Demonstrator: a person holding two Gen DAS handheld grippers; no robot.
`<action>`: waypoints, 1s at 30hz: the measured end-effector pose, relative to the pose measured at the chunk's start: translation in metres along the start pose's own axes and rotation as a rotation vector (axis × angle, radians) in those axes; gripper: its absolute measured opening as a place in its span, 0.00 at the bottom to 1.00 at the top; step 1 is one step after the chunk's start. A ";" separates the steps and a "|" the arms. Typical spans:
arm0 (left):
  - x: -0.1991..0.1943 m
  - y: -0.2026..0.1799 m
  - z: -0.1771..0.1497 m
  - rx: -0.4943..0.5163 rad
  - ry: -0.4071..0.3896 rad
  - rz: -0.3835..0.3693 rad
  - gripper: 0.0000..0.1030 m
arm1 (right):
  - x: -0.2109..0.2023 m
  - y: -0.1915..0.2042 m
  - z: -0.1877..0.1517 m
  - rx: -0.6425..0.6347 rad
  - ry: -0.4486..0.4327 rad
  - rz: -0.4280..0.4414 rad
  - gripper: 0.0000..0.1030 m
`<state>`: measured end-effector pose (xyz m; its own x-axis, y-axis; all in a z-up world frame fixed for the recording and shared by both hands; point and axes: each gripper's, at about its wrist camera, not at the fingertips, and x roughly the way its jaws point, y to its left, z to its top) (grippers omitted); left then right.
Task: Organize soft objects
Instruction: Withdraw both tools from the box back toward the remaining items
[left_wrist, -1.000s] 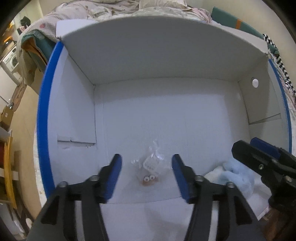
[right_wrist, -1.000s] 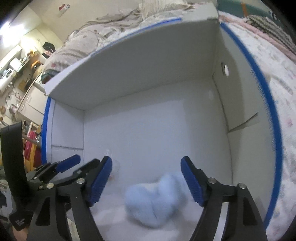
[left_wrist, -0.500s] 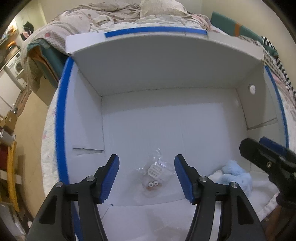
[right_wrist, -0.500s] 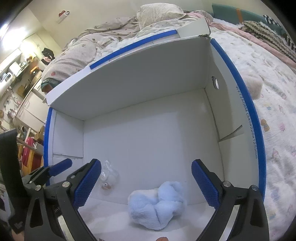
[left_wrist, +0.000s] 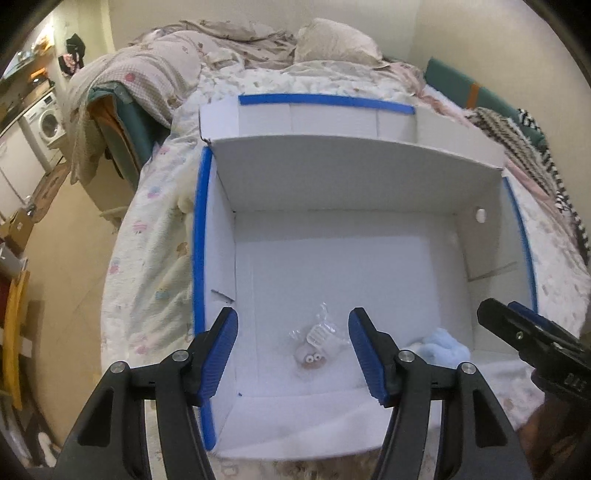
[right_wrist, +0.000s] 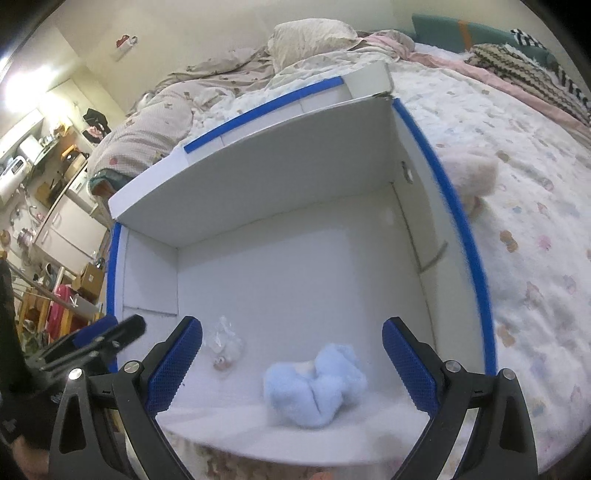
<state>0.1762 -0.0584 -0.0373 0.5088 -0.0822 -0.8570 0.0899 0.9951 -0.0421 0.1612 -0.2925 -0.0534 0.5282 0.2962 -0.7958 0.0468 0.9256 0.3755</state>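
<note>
Two soft items already lie on the floor of the white box (left_wrist: 332, 192), which sits open on the bed (right_wrist: 517, 184) with blue tape along its rims: a light-blue plush (right_wrist: 314, 384) near the front wall on the right, and a small toy in a clear bag (left_wrist: 314, 343), showing two round eyes, just to its left; the two are near each other but apart. Left gripper (left_wrist: 293, 356): hovering above the bagged toy, jaws roughly half apart, nothing between the blue pads, toy visible on the box floor through the gap. Right gripper (right_wrist: 291, 369): hovering above the blue plush, jaws as wide as they go after having just opened further, pads clear of the plush and holding nothing. Progress, as a judgement: both deposits look complete and both grippers are empty, so part of the task is done; a pale pink plush (right_wrist: 469, 177) rests on the bedspread just outside the right wall of the box and probably remains to be collected, and whether more items wait out of view cannot be told. Writing: no brand or label legible on box, bag or either toy; faint embossed marks on the right gripper's black body, seen from the left wrist, are too small to read
</note>
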 end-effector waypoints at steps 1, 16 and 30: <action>-0.005 0.002 -0.001 0.005 -0.007 0.001 0.58 | -0.004 0.000 -0.003 0.000 0.000 0.000 1.00; -0.038 0.047 -0.048 -0.054 -0.032 0.039 0.63 | -0.039 -0.006 -0.041 -0.001 -0.019 -0.022 1.00; -0.035 0.104 -0.093 -0.165 0.006 0.084 0.68 | -0.035 -0.011 -0.083 0.012 0.070 -0.109 1.00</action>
<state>0.0882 0.0535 -0.0599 0.5031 0.0019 -0.8642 -0.0949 0.9941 -0.0531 0.0723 -0.2935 -0.0690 0.4594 0.2101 -0.8630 0.1112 0.9504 0.2906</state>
